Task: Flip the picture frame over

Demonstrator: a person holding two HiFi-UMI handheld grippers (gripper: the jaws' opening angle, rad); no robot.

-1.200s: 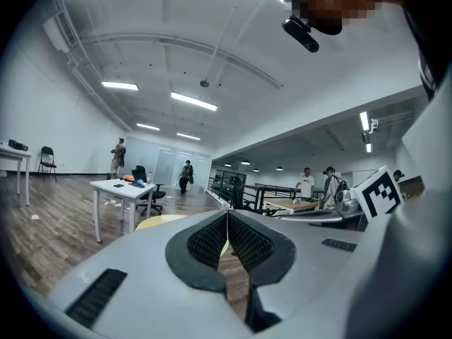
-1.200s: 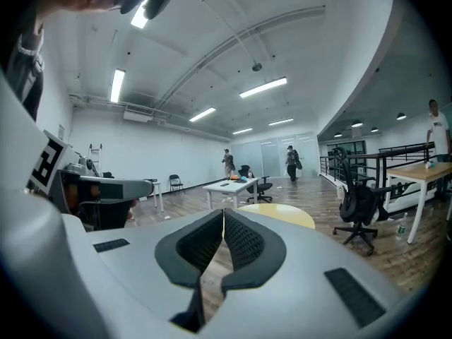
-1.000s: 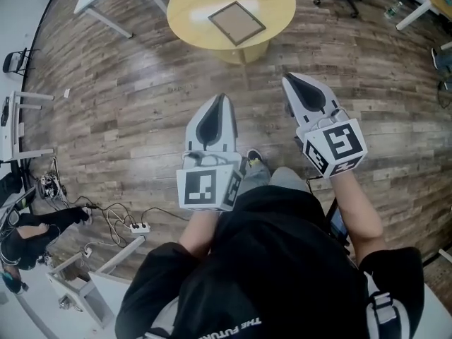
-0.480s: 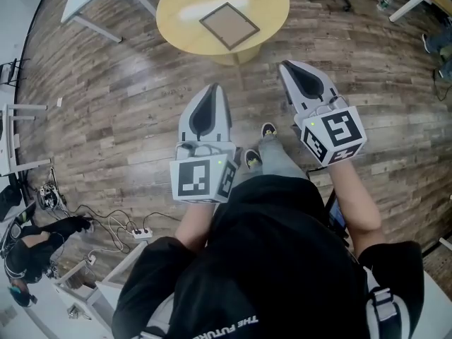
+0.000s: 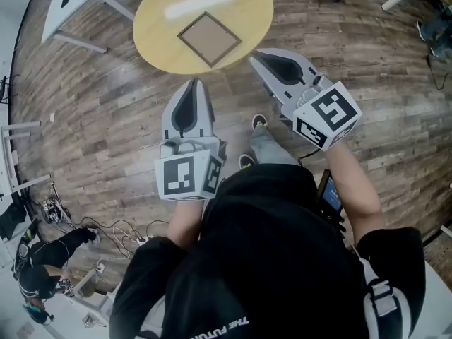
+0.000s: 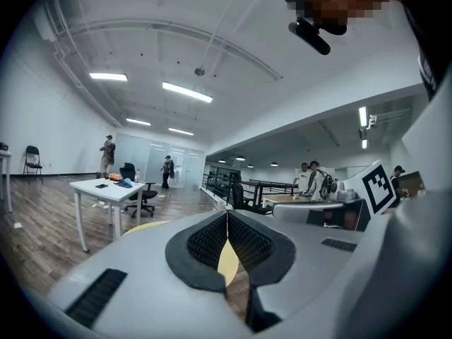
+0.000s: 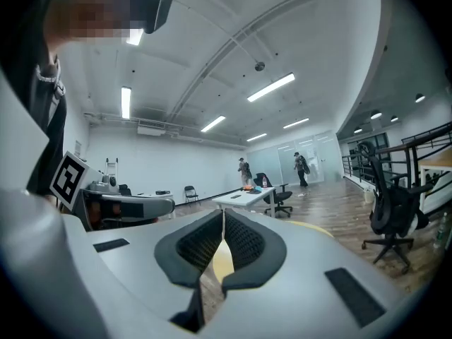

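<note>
Thin rectangular dark-rimmed picture frame (image 5: 209,39), brown panel up, lies flat mid round yellow wooden desk (image 5: 157,32). Left tongs (image 5: 192,85) and right tongs (image 5: 254,56) both pressed together, empty, short of desk. Frame likely light, stiff, possibly glazed: pinch one rim edge and tip it gently.

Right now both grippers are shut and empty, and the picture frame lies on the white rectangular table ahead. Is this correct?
The place is wrong. The picture frame lies on the round yellow table, as the head view shows. The rest holds: the left gripper and the right gripper are both shut and empty.
</note>
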